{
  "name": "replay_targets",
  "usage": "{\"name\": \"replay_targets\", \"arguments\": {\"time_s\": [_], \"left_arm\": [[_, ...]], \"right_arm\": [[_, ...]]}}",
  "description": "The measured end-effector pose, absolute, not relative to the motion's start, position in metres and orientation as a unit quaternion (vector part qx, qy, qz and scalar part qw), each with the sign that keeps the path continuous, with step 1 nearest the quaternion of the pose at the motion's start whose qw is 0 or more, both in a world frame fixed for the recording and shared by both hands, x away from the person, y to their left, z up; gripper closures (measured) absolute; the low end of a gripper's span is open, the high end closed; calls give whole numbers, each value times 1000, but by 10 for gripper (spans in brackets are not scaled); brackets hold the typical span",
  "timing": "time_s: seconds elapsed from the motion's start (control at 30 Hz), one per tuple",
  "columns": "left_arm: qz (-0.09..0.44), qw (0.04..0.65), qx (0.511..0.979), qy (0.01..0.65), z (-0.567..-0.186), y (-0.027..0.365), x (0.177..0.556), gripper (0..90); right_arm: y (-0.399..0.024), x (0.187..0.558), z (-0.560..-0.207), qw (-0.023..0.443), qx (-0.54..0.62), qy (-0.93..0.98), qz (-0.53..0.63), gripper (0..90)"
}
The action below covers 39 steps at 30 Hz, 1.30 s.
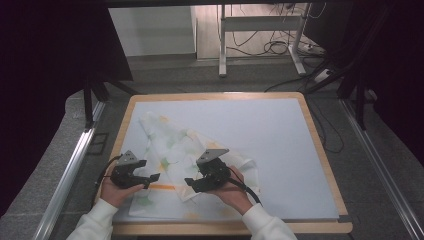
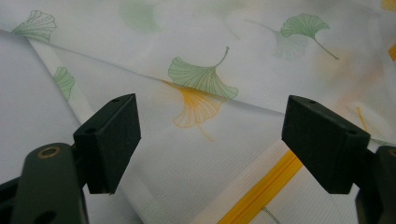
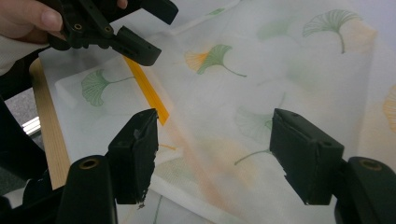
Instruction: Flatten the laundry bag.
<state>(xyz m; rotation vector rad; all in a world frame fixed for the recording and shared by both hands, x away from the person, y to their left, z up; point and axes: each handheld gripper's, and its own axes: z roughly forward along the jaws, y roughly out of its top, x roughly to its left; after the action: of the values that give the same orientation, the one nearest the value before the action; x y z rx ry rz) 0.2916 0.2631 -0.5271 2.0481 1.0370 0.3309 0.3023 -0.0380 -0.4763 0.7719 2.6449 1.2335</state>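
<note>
High view shows the cloth (image 1: 175, 150) lying crumpled and partly doubled over on the near left of the white mat (image 1: 280, 145), so the folding looks barely begun: no neat fold is made and every edge is loose. Left gripper (image 1: 152, 178) hangs over the cloth's near edge by the yellow stripe (image 2: 261, 191), jaws wide with nothing between them. Right gripper (image 1: 191, 184) faces it over the rumpled middle, jaws equally wide and empty. Grasping and straightening all seem left to do.

Left claw (image 2: 205, 149) wide open above leaf-print cloth (image 2: 224, 60).
</note>
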Motion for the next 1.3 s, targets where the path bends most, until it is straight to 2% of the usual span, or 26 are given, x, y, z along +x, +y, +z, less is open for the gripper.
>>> {"name": "replay_targets", "arguments": {"time_s": [0.67,1.3], "left_arm": [[128,400,810,409,-527,263,292,193],[127,400,811,407,-527,263,291,193]], "right_arm": [[-4,297,-502,35,233,902,361,331],[10,292,-522,24,222,924,311,332]]}}
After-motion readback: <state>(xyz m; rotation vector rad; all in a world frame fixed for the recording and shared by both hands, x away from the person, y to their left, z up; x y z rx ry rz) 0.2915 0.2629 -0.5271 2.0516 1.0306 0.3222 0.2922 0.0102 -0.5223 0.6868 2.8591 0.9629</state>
